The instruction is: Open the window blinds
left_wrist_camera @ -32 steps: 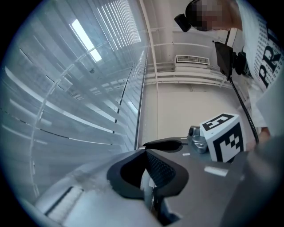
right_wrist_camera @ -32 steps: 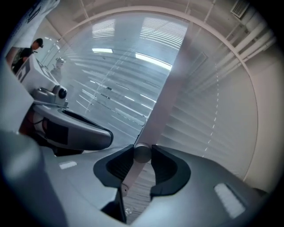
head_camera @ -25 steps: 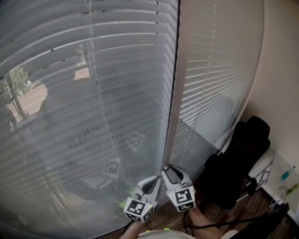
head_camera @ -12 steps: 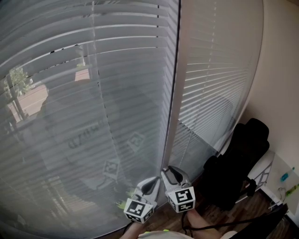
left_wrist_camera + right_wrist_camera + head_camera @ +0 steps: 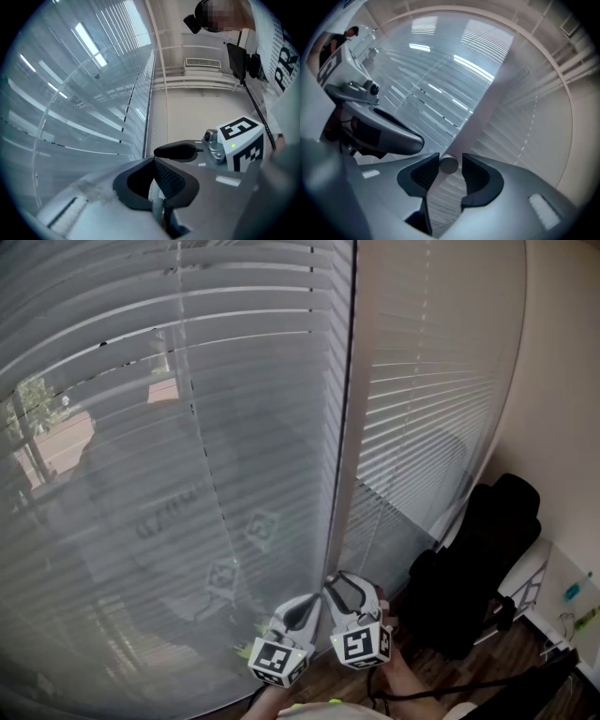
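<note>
Closed window blinds (image 5: 187,427) fill the frame's left and centre. At lower centre, the left gripper (image 5: 302,608) pinches what looks like the pale tilt wand (image 5: 449,165). Just right of it, the right gripper (image 5: 349,589) has just been opening, its pads loose around the wand's tip. Advice: re-clamp squarely, then roll steadily without pulling down.

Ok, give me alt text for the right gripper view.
The right tongs, jaws just opening, straddle the round end of the wand without pinching it. White slatted blinds fill the background; the left tongs show at left.
</note>
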Demonstrator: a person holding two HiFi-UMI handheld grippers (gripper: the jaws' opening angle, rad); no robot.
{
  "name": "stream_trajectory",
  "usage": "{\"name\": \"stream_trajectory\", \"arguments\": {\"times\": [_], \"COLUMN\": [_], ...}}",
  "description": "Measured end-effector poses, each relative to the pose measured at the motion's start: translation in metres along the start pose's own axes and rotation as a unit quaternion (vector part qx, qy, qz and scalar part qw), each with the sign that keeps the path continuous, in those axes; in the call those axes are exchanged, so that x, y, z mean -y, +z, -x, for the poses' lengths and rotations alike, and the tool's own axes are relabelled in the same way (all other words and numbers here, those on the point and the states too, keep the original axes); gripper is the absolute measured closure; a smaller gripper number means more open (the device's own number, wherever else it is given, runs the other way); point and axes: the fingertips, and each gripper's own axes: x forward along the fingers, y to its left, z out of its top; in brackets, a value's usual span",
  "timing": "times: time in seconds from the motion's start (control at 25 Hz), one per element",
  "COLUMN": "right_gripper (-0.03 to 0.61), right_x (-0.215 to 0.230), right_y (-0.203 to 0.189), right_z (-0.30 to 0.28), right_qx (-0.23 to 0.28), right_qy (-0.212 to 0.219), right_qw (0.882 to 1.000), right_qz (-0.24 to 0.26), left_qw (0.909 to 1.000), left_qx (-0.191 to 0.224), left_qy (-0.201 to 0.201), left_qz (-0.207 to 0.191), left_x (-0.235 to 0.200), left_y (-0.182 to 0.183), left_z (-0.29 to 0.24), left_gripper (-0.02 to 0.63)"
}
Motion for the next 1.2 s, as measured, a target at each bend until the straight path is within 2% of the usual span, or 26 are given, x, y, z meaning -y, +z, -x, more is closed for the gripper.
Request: {"name": "stream_trajectory", "arguments": {"times": [0.24, 0.32, 0.4, 0.68, 1.2], "right_gripper": [0.411, 0.444, 0.445, 0.445, 0.446], "right_x": [-0.0036, -0.0056, -0.0058, -0.0051, 0.0002], "right_y": [-0.0074, -0.0076, -0.0073, -0.0066, -0.0077], "right_z": [-0.0074, -0.0077, -0.0075, -0.0073, -0.0069], "right_qx": [-0.018, -0.019, -0.015, -0.010, 0.009], "right_qy": [0.013, 0.015, 0.012, 0.014, 0.015], "right_qw": [0.997, 0.996, 0.997, 0.999, 0.995], "right_qz": [0.074, 0.083, 0.078, 0.042, -0.095], "left_qw": [1.0000, 1.0000, 1.0000, 1.0000, 1.0000], "left_qx": [0.000, 0.000, -0.001, -0.003, -0.003], "left_qy": [-0.005, -0.007, -0.007, -0.006, -0.004], "left_qz": [0.000, 0.000, -0.001, -0.004, -0.005], "left_x": [0.0019, 0.0026, 0.0025, 0.0023, 0.0016], "left_y": [-0.0044, -0.0042, -0.0036, -0.0035, -0.0008], "left_z": [0.0009, 0.0009, 0.0010, 0.0013, 0.0010], "left_gripper": [0.618, 0.618, 0.618, 0.618, 0.618]}}
